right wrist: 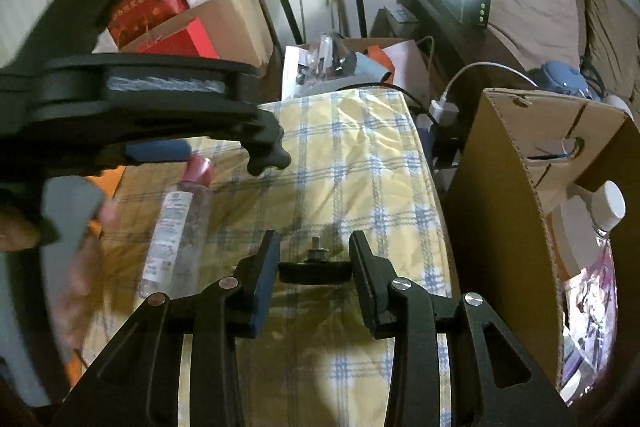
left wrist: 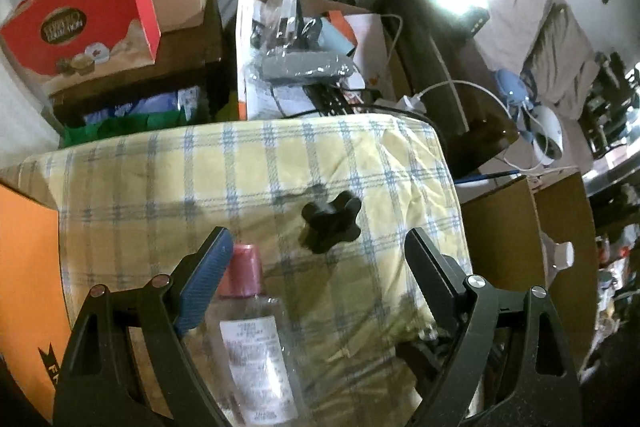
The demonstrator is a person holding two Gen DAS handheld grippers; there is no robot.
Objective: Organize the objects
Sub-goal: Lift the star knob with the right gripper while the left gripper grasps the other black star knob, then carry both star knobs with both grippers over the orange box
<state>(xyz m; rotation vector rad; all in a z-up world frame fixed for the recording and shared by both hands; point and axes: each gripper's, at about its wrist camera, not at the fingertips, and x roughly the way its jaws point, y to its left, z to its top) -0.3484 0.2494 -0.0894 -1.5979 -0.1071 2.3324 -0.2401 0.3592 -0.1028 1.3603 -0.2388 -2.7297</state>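
Note:
A clear bottle (left wrist: pixel 256 355) with a pink cap (left wrist: pixel 240 275) lies on the yellow plaid cloth (left wrist: pixel 200 179). My left gripper (left wrist: pixel 318 263) stands open over it, and the cap is beside the left blue pad (left wrist: pixel 208 279). Just beyond lies a black star knob (left wrist: pixel 330 225). In the right wrist view my right gripper (right wrist: pixel 316 267) is shut on another black knob (right wrist: pixel 314 271), held edge-on with its stud up, just above the cloth (right wrist: pixel 360 155). The bottle (right wrist: pixel 176 227) lies to its left under the left gripper's blue pad (right wrist: pixel 156 151).
A cardboard box (right wrist: pixel 512 195) stands against the cloth's right edge and holds a white-capped bottle (right wrist: pixel 608 203). An orange box (left wrist: pixel 24 267) lies at the left. Red boxes (left wrist: pixel 80 23), cartons and a cluttered bag (left wrist: pixel 304 59) crowd the far side. A hand (right wrist: pixel 16 227) grips the left tool.

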